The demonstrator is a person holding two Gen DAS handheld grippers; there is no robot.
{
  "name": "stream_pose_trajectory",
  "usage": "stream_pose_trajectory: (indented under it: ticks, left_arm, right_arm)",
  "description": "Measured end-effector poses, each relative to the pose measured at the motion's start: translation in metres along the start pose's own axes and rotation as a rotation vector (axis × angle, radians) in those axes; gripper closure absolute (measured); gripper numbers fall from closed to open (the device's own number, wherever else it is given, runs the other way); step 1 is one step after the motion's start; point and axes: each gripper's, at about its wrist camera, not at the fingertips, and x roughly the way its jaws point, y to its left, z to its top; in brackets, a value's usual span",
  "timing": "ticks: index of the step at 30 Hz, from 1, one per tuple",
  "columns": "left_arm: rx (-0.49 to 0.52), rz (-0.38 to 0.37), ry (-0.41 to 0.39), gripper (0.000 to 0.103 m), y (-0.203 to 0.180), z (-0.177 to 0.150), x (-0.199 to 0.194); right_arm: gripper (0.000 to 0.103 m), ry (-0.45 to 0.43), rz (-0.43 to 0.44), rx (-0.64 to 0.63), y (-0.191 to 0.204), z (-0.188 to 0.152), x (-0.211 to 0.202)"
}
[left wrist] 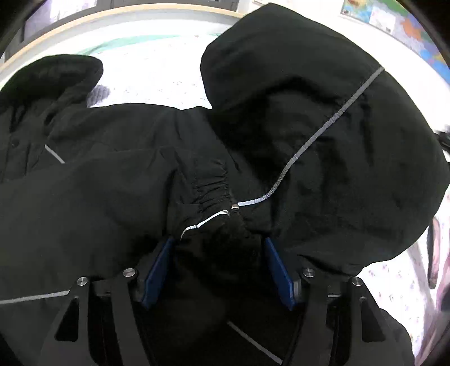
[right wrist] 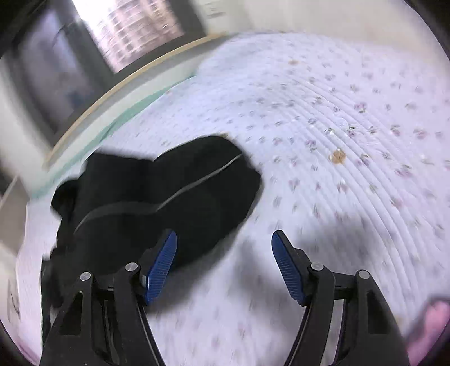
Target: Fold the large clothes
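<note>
A large black jacket (left wrist: 309, 126) with thin grey reflective piping fills the left wrist view, and its hood lies at the far left. My left gripper (left wrist: 218, 239) is shut on a bunched, elastic-gathered part of the jacket. The cloth is packed between the blue pads (left wrist: 157, 270) and drapes over the right finger. In the right wrist view the jacket (right wrist: 168, 191) lies heaped on the bed to the left. My right gripper (right wrist: 225, 233) hangs open above the quilt beside it, with nothing between its fingers. Its left pad (right wrist: 161, 267) overlaps the jacket's near edge in the picture.
The bed is covered by a white quilt with small purple flowers (right wrist: 337, 126). A wooden bed edge (right wrist: 126, 84) and a window (right wrist: 135, 28) lie beyond it. A coloured map (left wrist: 393, 19) hangs on the wall. Something pink (right wrist: 433, 318) shows at the lower right.
</note>
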Motion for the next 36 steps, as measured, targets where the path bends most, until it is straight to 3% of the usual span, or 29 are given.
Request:
stream_pose_trajectory:
  ticks: [2, 7, 9, 11, 12, 13, 14, 15, 17, 20, 27, 30, 32, 34, 36]
  left_arm:
    - [0.007, 0.003, -0.020, 0.035, -0.001, -0.004, -0.002]
    - [0.034, 0.023, -0.059, 0.035, -0.005, -0.019, -0.009]
    - [0.038, 0.024, -0.067, 0.034, -0.010, -0.022, -0.010]
    - [0.041, 0.027, -0.075, 0.034, -0.015, -0.026, -0.013]
    - [0.044, 0.029, -0.079, 0.034, -0.017, -0.029, -0.014]
    - [0.046, 0.031, -0.080, 0.034, -0.018, -0.027, -0.010]
    - [0.047, 0.032, -0.083, 0.033, -0.020, -0.027, -0.009]
    - [0.047, 0.032, -0.084, 0.033, -0.021, -0.026, -0.009]
    - [0.046, 0.029, -0.084, 0.033, -0.022, -0.026, -0.009]
    - [0.048, 0.029, -0.082, 0.033, -0.019, -0.027, -0.010]
    - [0.068, 0.064, -0.079, 0.033, -0.023, -0.017, -0.026]
    - [0.072, 0.061, -0.131, 0.033, -0.039, -0.009, -0.049]
    - [0.072, 0.046, -0.164, 0.033, -0.054, -0.002, -0.063]
    - [0.073, 0.016, -0.136, 0.032, -0.064, 0.004, -0.060]
    - [0.060, -0.032, -0.030, 0.033, -0.066, 0.004, -0.033]
  right_arm:
    - [0.029, 0.001, 0.030, 0.049, -0.013, 0.014, 0.031]
    - [0.028, 0.104, 0.109, 0.266, -0.040, 0.023, 0.114]
    - [0.027, 0.057, 0.098, 0.249, -0.037, 0.025, 0.125]
    - [0.026, 0.045, 0.029, 0.139, -0.017, 0.025, 0.134]
    - [0.034, 0.030, -0.026, 0.069, -0.004, 0.023, 0.135]
    - [0.064, 0.008, -0.054, 0.003, 0.009, 0.018, 0.136]
    - [0.074, -0.015, -0.083, -0.039, 0.018, 0.014, 0.134]
    - [0.077, -0.052, -0.128, -0.075, 0.025, 0.008, 0.132]
    - [0.084, -0.104, -0.169, -0.121, 0.035, -0.001, 0.126]
    - [0.089, -0.149, -0.162, -0.086, 0.027, 0.002, 0.104]
    - [0.090, -0.260, -0.290, 0.010, -0.034, 0.015, -0.014]
    - [0.090, -0.310, -0.368, 0.025, -0.062, 0.020, -0.062]
    - [0.091, -0.293, -0.335, 0.034, -0.080, 0.023, -0.081]
    - [0.091, -0.269, -0.317, 0.058, -0.092, 0.019, -0.087]
    - [0.092, -0.254, -0.315, 0.066, -0.097, 0.018, -0.084]
